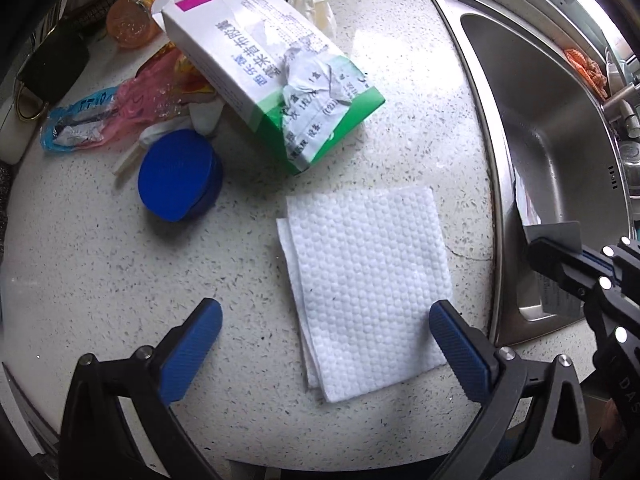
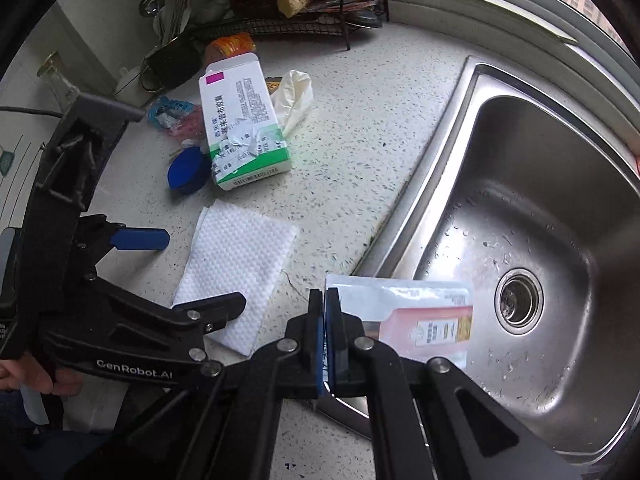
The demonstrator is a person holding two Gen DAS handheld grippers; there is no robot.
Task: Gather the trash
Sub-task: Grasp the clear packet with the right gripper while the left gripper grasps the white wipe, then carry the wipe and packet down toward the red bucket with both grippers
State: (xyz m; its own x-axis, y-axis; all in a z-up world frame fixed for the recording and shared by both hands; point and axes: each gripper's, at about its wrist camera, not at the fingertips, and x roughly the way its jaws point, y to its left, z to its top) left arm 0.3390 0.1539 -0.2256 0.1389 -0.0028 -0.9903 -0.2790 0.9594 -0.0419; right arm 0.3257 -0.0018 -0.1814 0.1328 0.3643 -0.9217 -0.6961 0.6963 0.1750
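Observation:
A folded white paper towel [image 1: 364, 280] [image 2: 236, 264] lies flat on the speckled counter. My left gripper [image 1: 324, 312] hangs open over its near end and points down, one blue pad [image 1: 196, 344] off its left side and the other at its right edge. My right gripper [image 2: 325, 296] is shut on the corner of a white and pink sachet [image 2: 424, 316], held over the sink's near rim. Farther back lie a torn white and green carton [image 1: 272, 68], a blue lid [image 1: 176, 174], pink and blue wrappers [image 1: 100, 116] and a crumpled white bag [image 2: 294, 96].
The steel sink [image 2: 520, 200] fills the right side, wet, with its drain [image 2: 519, 300] open. An orange bottle [image 1: 136, 16], a black cup [image 2: 172, 66] and a wire rack [image 2: 304, 12] with food stand along the back wall. A hand [image 2: 24, 376] holds the left gripper's handle.

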